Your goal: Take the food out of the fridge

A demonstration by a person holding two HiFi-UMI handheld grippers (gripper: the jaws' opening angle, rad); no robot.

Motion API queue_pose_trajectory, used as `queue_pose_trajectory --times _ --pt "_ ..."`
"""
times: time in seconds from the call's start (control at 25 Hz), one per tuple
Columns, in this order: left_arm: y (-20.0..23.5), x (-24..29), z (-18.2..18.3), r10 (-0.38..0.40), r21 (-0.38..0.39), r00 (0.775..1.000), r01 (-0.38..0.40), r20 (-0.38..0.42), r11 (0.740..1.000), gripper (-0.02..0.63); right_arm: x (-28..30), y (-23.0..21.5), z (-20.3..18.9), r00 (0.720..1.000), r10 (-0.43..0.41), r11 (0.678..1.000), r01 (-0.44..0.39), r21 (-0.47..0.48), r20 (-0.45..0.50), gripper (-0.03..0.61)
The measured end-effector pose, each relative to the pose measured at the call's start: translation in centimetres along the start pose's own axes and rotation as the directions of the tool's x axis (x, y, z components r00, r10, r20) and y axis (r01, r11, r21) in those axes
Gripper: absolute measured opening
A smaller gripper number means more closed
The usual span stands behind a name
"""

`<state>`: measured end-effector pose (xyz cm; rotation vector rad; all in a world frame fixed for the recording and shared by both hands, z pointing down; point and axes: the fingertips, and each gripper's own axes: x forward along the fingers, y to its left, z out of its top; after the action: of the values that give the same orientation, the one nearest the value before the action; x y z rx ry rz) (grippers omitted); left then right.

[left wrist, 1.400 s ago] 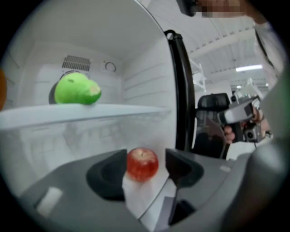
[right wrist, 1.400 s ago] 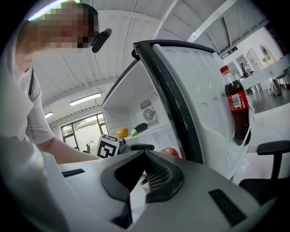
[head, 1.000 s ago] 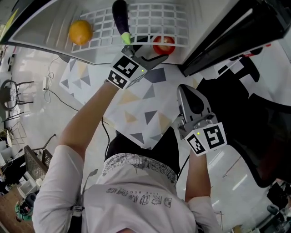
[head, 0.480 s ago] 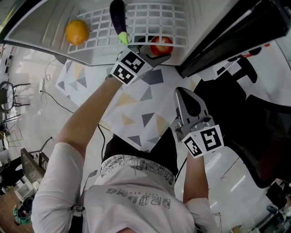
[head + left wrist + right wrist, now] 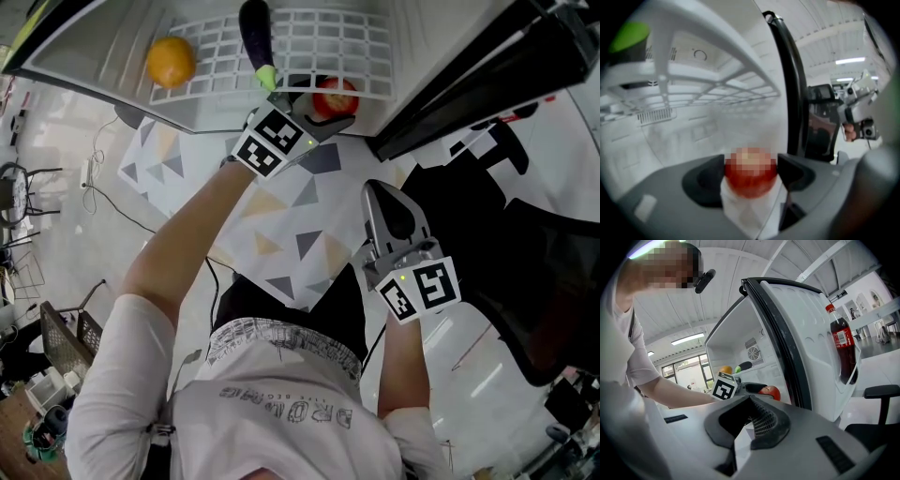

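Note:
A red apple (image 5: 335, 97) lies at the front of the fridge's white wire shelf (image 5: 323, 42). My left gripper (image 5: 323, 101) reaches in from below and is shut on it; in the left gripper view the apple (image 5: 751, 169) fills the gap between both dark pads. An orange (image 5: 171, 62) and a dark eggplant (image 5: 253, 33) with a green stem lie on the same shelf to the left. My right gripper (image 5: 386, 192) hangs lower, outside the fridge, shut and holding nothing. The right gripper view shows the apple (image 5: 771, 392), orange (image 5: 725, 369) and eggplant (image 5: 745, 365).
The open fridge door (image 5: 487, 66) stands at the right and carries a cola bottle (image 5: 841, 345) in its rack. A black office chair (image 5: 881, 394) is beyond the door. A patterned floor mat (image 5: 281, 225) lies below the fridge.
My left gripper has pushed a little further onto the shelf edge and its jaws now sit round the red apple. The right gripper has barely moved.

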<state>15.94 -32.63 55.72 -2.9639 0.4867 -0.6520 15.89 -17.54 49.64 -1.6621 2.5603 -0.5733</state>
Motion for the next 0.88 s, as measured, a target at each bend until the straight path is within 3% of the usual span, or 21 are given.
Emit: queue_pose_trajectory --times 0.88 --pt "-5.4 -13.5 2.3 0.024 -0.125 0.999 -0.019 0.036 0.992 0.356 -2.3 6.6 4.5 0.999 0.019 0.997 -0.022 -0.078 -0.041 -0.002"
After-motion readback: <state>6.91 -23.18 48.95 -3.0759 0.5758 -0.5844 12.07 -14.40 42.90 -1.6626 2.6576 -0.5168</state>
